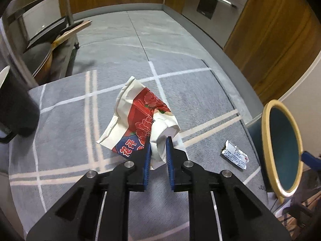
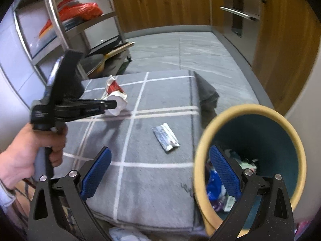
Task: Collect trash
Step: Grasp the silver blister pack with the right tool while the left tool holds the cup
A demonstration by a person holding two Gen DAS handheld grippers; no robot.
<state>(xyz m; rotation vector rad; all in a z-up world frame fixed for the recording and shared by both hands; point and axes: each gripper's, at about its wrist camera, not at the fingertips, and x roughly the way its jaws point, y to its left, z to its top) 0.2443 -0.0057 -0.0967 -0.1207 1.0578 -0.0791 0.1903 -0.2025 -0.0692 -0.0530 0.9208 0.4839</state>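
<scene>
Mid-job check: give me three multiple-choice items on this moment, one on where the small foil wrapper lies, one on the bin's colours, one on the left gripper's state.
1. The foil wrapper lies:
A. in the bin
B. on the grey cloth
C. in the right gripper

2. The bin is:
A. teal inside with a yellow rim
B. all red
C. white with a black rim

3. The left gripper is:
A. wide open, holding nothing
B. shut on the foil wrapper
C. shut on the crumpled bag

Answers:
1 B: it sits on the cloth, beside the bin.
2 A: both views show those colours.
3 C: its blue pads pinch the crumpled bag.
</scene>
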